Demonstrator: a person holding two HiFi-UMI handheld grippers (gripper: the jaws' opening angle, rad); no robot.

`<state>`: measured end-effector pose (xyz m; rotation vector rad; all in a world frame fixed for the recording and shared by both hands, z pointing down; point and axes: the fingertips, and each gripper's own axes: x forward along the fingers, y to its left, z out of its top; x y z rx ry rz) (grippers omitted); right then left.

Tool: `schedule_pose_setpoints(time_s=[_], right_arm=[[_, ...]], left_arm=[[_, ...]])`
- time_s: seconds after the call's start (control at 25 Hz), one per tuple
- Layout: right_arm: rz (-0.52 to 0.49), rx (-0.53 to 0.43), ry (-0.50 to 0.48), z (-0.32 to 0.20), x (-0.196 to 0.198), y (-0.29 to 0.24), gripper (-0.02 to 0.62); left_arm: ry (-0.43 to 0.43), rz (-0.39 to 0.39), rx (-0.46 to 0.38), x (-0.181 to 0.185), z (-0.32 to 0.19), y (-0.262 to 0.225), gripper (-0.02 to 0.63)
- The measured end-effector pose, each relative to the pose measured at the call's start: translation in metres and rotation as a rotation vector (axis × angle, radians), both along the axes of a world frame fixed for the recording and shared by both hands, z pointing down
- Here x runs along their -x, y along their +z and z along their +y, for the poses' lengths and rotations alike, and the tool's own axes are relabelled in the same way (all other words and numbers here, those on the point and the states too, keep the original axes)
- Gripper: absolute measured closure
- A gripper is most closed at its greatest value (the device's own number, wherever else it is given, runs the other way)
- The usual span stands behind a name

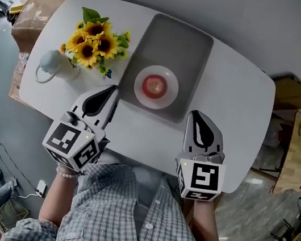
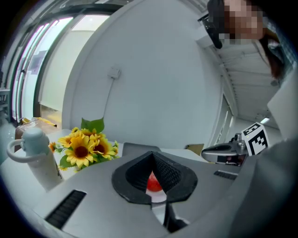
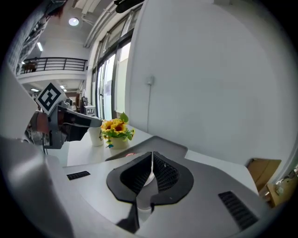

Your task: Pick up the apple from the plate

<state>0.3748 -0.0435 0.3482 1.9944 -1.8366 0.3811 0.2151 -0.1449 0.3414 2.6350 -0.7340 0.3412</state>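
A red apple (image 1: 154,85) lies on a small white plate (image 1: 167,96), which rests on a grey tray (image 1: 178,44) in the middle of the white table. My left gripper (image 1: 112,90) hovers just left of the plate, jaws closed together and empty. My right gripper (image 1: 194,117) hangs to the plate's right near the tray's front corner, also shut with nothing in it. In the left gripper view the apple (image 2: 154,182) shows through the gap behind the closed tips (image 2: 152,154). The right gripper view shows its tips (image 3: 152,154) meeting over the tray's edge.
A bunch of sunflowers (image 1: 95,41) and a white jug (image 1: 50,65) stand on the table's left side. Cardboard boxes (image 1: 36,10) sit beyond the left edge. The table's front edge (image 1: 149,163) runs close to my body.
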Motion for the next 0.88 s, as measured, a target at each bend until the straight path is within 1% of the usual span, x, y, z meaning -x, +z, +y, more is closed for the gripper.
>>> schedule_pose_setpoints(time_s=[0.08,0.24,0.36,0.56,0.88], right_arm=[[-0.036,0.026,0.001,-0.004,-0.006,0.011,0.569],[-0.086,0.081,0.001,-0.011,-0.014,0.03,0.569],[-0.108,0.123,0.003,-0.018,-0.021,0.045,0.569],[-0.133,0.187,-0.001,-0.035,-0.025,0.068,0.569],[-0.196,0.309,-0.026,-0.053,-0.015,0.111,0.569]], left_arm=[[-0.029,-0.01,0.028,-0.001,-0.004,0.007,0.595],[-0.036,-0.046,0.094,-0.006,-0.005,0.027,0.595],[-0.018,-0.08,0.154,-0.012,-0.006,0.048,0.595],[0.015,-0.159,0.222,-0.02,-0.011,0.081,0.595],[0.027,-0.268,0.352,-0.026,-0.011,0.131,0.595]])
